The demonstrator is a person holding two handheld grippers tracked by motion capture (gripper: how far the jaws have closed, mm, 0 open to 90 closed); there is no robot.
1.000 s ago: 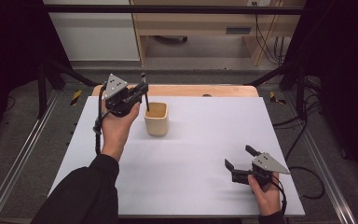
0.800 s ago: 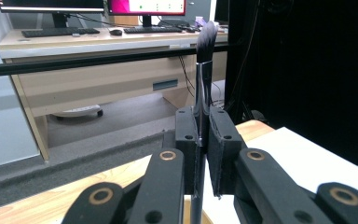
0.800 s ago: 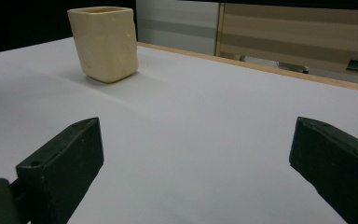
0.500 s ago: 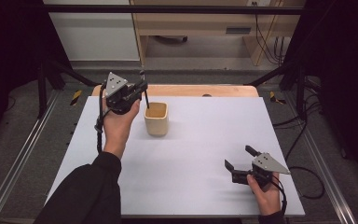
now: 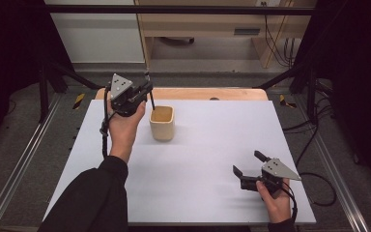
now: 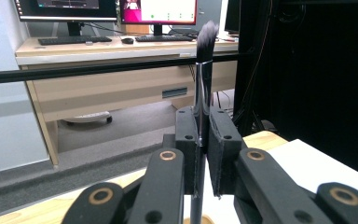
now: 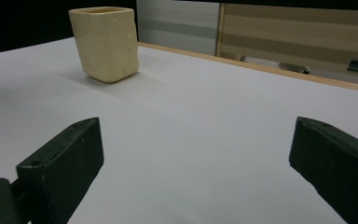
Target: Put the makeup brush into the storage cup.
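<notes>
The white tabletop filled the middle of the high view, with a strip of bare wood along its far edge and a pale wooden desk standing on the floor beyond it. On the far left part of the tabletop stood a cream square-sided cup, upright and open at the top; in the right gripper view the same cup sat well ahead and to the left, apart from everything else. The person's left hand, in a dark sleeve, held the left tongs raised just beside the cup on its left, and those tongs were clamped tight on a makeup brush. The brush stood upright between the jaws, dark bristles at the top and a shiny metal ferrule below them, while its dark handle ran down toward the cup's mouth; whether the tip touched the cup could not be told. At the near right corner, the right hand kept the right tongs low over the tabletop, jaws spread wide with nothing between them, well apart from the cup.
</notes>
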